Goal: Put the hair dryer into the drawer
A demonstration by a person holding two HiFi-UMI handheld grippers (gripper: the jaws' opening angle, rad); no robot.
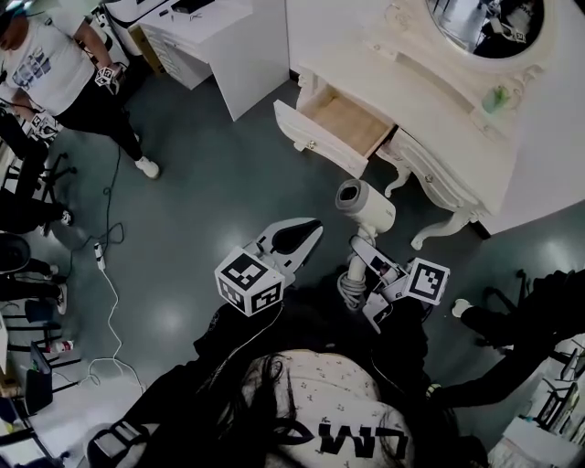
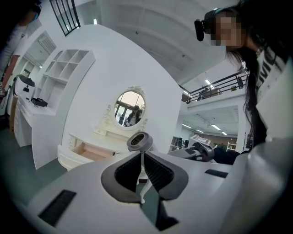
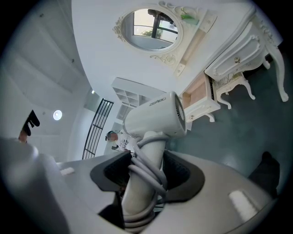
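A white hair dryer (image 1: 364,203) with its grey cord wound round the handle stands upright in my right gripper (image 1: 361,251), which is shut on the handle. In the right gripper view the hair dryer (image 3: 153,119) rises between the pads of the right gripper (image 3: 146,169), nozzle toward the open drawer (image 3: 199,91). The drawer (image 1: 343,123) is pulled out of the white dressing table (image 1: 439,101), its wooden inside bare. My left gripper (image 1: 306,228) hovers to the left of the dryer, shut on nothing. Past the left gripper (image 2: 143,176), the left gripper view shows the dryer head (image 2: 139,141) and the drawer (image 2: 87,153).
An oval mirror (image 1: 484,23) and a green bottle (image 1: 496,98) are on the dressing table. A white cabinet (image 1: 210,37) stands to its left. Another person (image 1: 55,64) stands at the far left. Cables (image 1: 110,292) and chairs lie along the left edge of the grey floor.
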